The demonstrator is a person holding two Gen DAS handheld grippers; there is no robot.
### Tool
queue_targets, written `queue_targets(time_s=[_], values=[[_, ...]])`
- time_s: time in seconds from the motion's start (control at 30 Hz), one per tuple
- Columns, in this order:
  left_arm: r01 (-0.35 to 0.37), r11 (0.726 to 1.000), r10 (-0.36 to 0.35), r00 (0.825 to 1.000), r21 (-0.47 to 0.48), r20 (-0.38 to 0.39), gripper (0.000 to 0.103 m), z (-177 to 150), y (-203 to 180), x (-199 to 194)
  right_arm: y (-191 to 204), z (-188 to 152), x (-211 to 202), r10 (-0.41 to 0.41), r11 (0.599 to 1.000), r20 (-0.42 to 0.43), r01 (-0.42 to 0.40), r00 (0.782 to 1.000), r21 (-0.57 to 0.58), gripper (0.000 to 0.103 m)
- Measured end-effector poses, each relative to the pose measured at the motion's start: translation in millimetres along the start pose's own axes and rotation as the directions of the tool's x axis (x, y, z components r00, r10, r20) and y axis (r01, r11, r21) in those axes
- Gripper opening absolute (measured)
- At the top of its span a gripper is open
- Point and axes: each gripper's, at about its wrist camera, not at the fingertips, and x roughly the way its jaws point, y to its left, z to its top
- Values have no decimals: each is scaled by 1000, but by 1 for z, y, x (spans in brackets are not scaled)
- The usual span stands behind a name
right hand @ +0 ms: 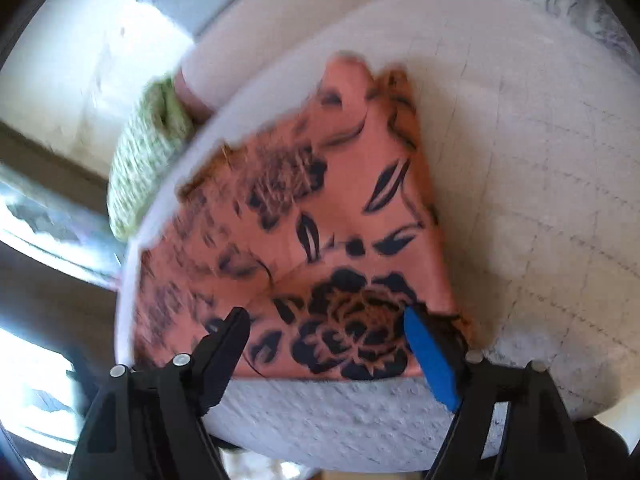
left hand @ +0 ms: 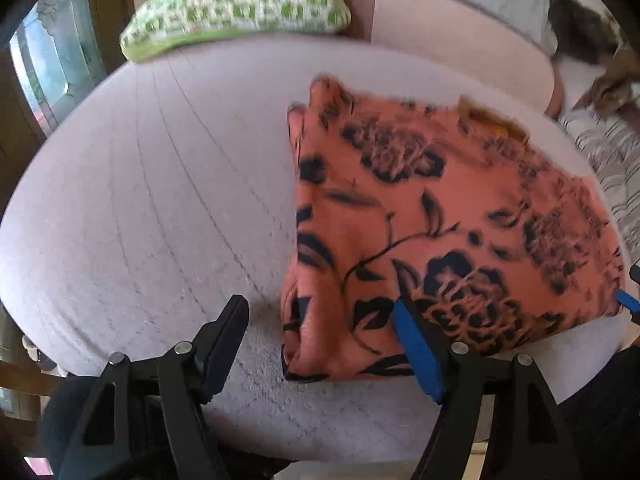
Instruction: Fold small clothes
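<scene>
- Presently, item one: orange floral cloth, black rose and leaf print, folded into a thick, roughly square packet. It lies flat on the pale quilted cushion, toward that cushion's near edge.
- My left gripper: jaws spread wide, nothing between them. The blue-padded finger overlaps the packet's near left corner in view; whether it touches, I cannot tell. The black finger is over bare cushion.
- My right gripper: jaws wide apart, not pressing on anything. The packet's near edge, with the large black rose, shows between the fingertips.
- Green-and-white patterned pillow: at the far edge of the cushion, well apart from the cloth.
- Grey striped fabric: beside the packet's far right side.
- Both views are somewhat blurred.
</scene>
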Motion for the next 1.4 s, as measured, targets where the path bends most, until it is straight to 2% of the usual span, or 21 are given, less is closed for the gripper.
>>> queue_targets(time_s=[0.1, 0.23, 0.33, 0.43, 0.53, 0.6, 0.63, 0.67, 0.7, 0.73, 0.8, 0.83, 0.87, 0.9, 0.93, 0.97, 1.0, 1.1, 1.2, 1.3, 1.4], values=[[-5, 998, -1, 994, 62, 111, 75, 11, -16, -31, 5, 10, -28, 32, 999, 44, -32, 999, 0, 82], [48, 984, -78, 981, 171, 176, 76, 27, -51, -41, -13, 31, -36, -26, 998, 86, 22, 996, 52, 83], [66, 964, -110, 981, 257, 160, 76, 34, -88, -19, -32, 58, -24, -29, 997, 65, 24, 997, 77, 83], [71, 946, -111, 988, 317, 111, 75, 30, -115, 8, -28, 84, 7, -37, 999, 62, 36, 997, 19, 83], [68, 945, -92, 994, 321, 62, 76, 23, -120, 28, -28, 107, 32, -80, 996, 57, 81, 995, -24, 83], [84, 955, -99, 994, 283, 39, 76, 21, -115, 36, -33, 119, 46, -121, 992, 56, 123, 991, -26, 83], [92, 959, -104, 994, 267, 32, 78, 22, -111, 41, -35, 123, 56, -116, 993, 44, 117, 992, -31, 78], [100, 962, -110, 994, 253, 24, 78, 22, -109, 42, -30, 125, 63, -105, 993, 34, 106, 994, -49, 63], [102, 963, -111, 994, 251, 20, 78, 24, -107, 45, -26, 125, 68, -96, 993, 13, 97, 995, -71, 19], [103, 963, -111, 994, 250, 19, 78, 24, -108, 49, -17, 126, 70, -85, 993, -19, 83, 996, -85, 16], [103, 963, -111, 994, 248, 20, 79, 23, -108, 49, 1, 123, 56, -109, 983, 44, 114, 993, -146, 16], [103, 964, -111, 994, 244, 19, 80, 22, -108, 49, 6, 121, 45, -116, 978, 102, 131, 988, -163, 16], [103, 966, -110, 994, 238, 17, 80, 21, -109, 50, 0, 121, 46, -154, 974, 114, 170, 981, -146, 16], [100, 966, -106, 994, 238, 13, 80, 21, -110, 50, -15, 124, 59, -200, 973, 77, 208, 977, -102, 17], [97, 966, -101, 995, 238, 7, 80, 22, -110, 47, -31, 122, 70, -205, 977, 21, 206, 978, -46, 19], [97, 967, -101, 995, 237, 4, 80, 22, -110, 47, -39, 120, 72, -182, 983, 27, 182, 983, -8, 21], [99, 967, -102, 995, 233, 1, 80, 23, -109, 47, -37, 119, 65, -164, 986, 53, 164, 985, -6, 29], [97, 968, -100, 995, 233, 2, 80, 21, -108, 46, -18, 112, 44, -128, 991, 56, 130, 990, -41, 83], [91, 969, -95, 996, 231, 3, 80, 20, -109, 45, -6, 92, 16, -155, 984, 118, 164, 981, -73, 84], [91, 970, -95, 995, 226, 5, 81, 19, -108, 45, -9, 67, 10, -191, 978, 79, 197, 978, -73, 84], [92, 969, -95, 995, 231, 5, 81, 19, -108, 44, -20, 49, 23, -232, 970, 3, 232, 973, -73, 81]])
